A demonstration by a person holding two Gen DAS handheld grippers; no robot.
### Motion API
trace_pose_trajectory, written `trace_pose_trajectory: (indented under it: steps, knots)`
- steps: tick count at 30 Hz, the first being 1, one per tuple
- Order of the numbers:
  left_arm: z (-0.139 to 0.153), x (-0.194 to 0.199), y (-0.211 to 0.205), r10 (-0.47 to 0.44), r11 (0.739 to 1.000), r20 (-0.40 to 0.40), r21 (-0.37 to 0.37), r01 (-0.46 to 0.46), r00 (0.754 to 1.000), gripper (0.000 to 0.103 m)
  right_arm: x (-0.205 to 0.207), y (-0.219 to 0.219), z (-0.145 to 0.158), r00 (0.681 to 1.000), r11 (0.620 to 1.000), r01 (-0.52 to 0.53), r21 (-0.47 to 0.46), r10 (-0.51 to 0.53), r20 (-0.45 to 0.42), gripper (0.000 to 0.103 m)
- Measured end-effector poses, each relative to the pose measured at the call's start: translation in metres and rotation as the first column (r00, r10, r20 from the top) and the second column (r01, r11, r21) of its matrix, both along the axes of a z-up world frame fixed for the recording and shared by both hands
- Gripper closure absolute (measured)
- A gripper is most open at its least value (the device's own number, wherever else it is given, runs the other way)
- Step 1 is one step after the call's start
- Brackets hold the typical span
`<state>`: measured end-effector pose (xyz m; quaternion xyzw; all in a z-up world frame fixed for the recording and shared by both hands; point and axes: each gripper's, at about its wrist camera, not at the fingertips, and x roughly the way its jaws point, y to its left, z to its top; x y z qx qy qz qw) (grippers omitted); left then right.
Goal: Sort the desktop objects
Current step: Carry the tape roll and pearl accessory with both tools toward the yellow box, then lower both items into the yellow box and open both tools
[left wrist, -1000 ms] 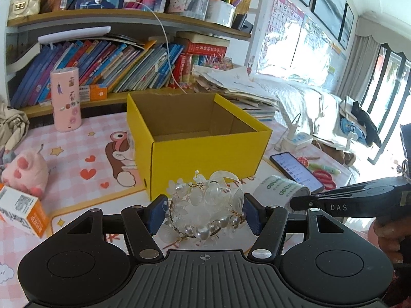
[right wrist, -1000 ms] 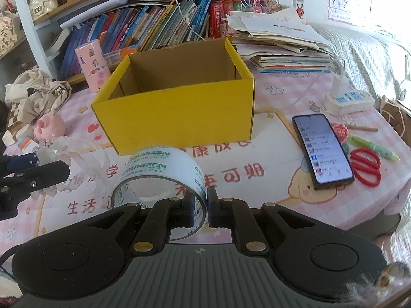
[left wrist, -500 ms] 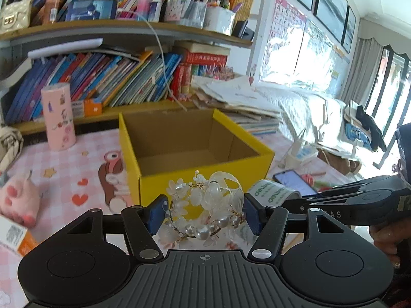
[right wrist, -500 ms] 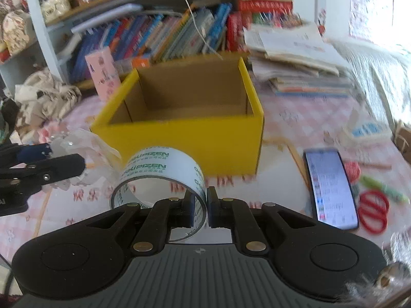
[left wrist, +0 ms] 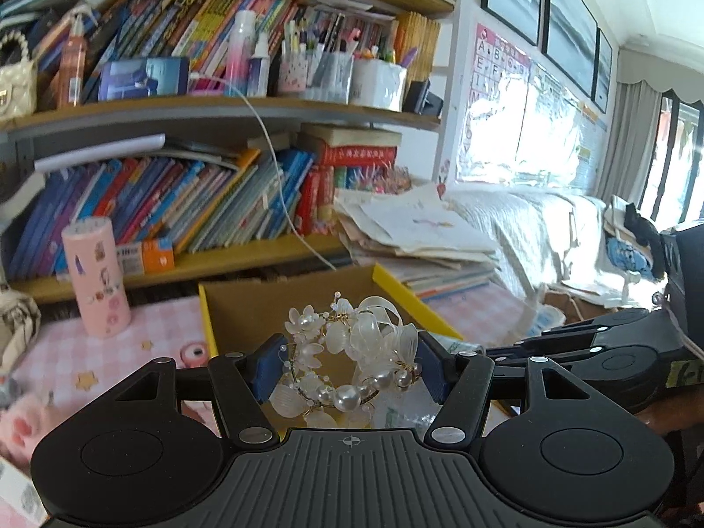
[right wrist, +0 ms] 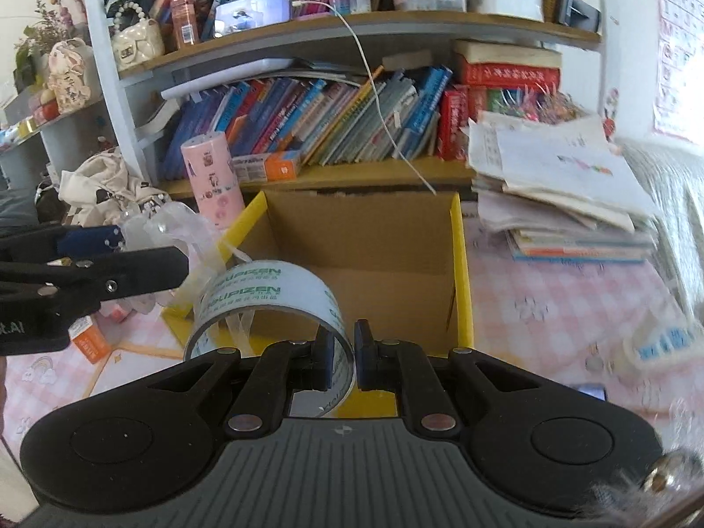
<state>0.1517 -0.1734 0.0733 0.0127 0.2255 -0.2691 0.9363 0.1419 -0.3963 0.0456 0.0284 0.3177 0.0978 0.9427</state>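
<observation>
My left gripper (left wrist: pixel 345 367) is shut on a white pearl-and-flower hair ornament (left wrist: pixel 347 365) and holds it above the near left part of the open yellow cardboard box (left wrist: pixel 207 321). My right gripper (right wrist: pixel 342 358) is shut on the wall of a roll of clear tape (right wrist: pixel 264 303) with green print, held over the box's near edge (right wrist: pixel 462 273). In the right wrist view the left gripper (right wrist: pixel 88 277) reaches in from the left with the ornament (right wrist: pixel 176 229). In the left wrist view the right gripper's arm (left wrist: pixel 594 352) comes in from the right.
A pink cylinder (left wrist: pixel 97 277) stands left of the box. Bookshelves (left wrist: pixel 198 202) rise behind it and a stack of papers and books (right wrist: pixel 563 193) lies to its right. A small orange carton (right wrist: pixel 90 343) and a white power strip (right wrist: pixel 660 347) lie on the pink checked table cover (right wrist: pixel 550 308).
Both grippers have risen and moved forward over the box, each still holding its object. The phone and scissors have left the right wrist view.
</observation>
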Motion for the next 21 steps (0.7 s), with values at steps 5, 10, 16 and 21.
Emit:
trace_pose_trajectory:
  steps: [5, 10, 16, 21]
  knots:
    - [0.019, 0.019, -0.010, 0.030, 1.000, 0.069, 0.005, -0.030, 0.997, 0.041, 0.035, -0.010, 0.014, 0.997, 0.999, -0.044, -0.023, 0.046, 0.057, 0.095]
    - [0.031, 0.042, -0.023, 0.048, 0.998, 0.127, 0.026, -0.051, 0.991, 0.041, 0.073, -0.019, 0.025, 0.992, 0.996, -0.076, -0.045, 0.080, 0.098, 0.095]
    - [0.034, 0.077, -0.033, 0.079, 0.992, 0.148, 0.081, -0.092, 0.986, 0.041, 0.118, -0.027, 0.026, 0.985, 0.987, -0.123, -0.103, 0.134, 0.105, 0.095]
    - [0.039, 0.108, -0.033, 0.105, 0.986, 0.155, 0.112, -0.123, 0.982, 0.041, 0.155, -0.030, 0.024, 0.978, 0.972, -0.168, -0.163, 0.185, 0.096, 0.095]
